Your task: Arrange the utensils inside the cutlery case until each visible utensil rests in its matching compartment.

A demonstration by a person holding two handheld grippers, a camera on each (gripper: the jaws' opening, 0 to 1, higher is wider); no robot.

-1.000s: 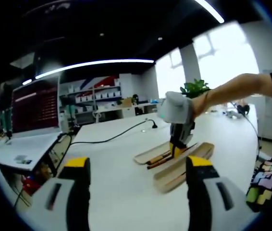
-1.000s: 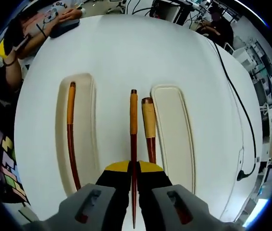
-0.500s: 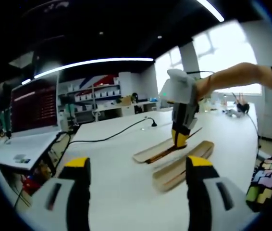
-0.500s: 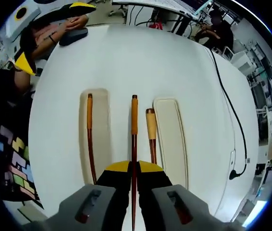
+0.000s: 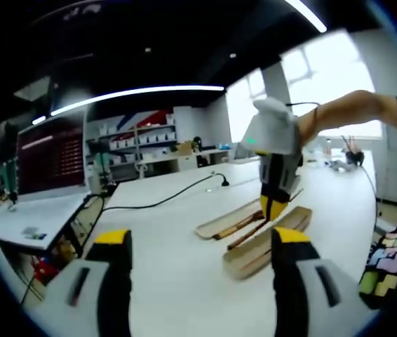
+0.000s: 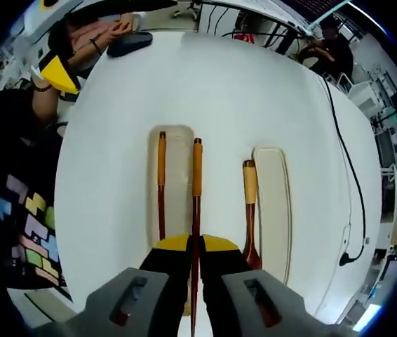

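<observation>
My right gripper [image 6: 193, 242] is shut on a chopstick [image 6: 196, 182] with an orange top and a dark red shaft, which points forward over the right edge of the left cream tray [image 6: 177, 151]. A matching chopstick [image 6: 161, 175] lies inside that tray. A thicker utensil with a pale handle [image 6: 249, 203] lies on the table against the left side of the right tray [image 6: 276, 203]. In the left gripper view, the right gripper [image 5: 276, 200] hangs over the two trays [image 5: 268, 246] with the chopstick. My left gripper [image 5: 202, 281] is open, low over the table, well short of the trays.
A black cable [image 6: 346, 175] runs along the table's right side and also shows as the cable [image 5: 163, 202] in the left gripper view. A person's hands and a dark mouse [image 6: 130, 43] lie at the far edge. Shelves and a monitor [image 5: 51, 158] stand beyond.
My right gripper lifted the chopstick from between the trays and carried it sideways, from the gap to the edge of the tray holding the other chopstick. The left gripper stayed still.
</observation>
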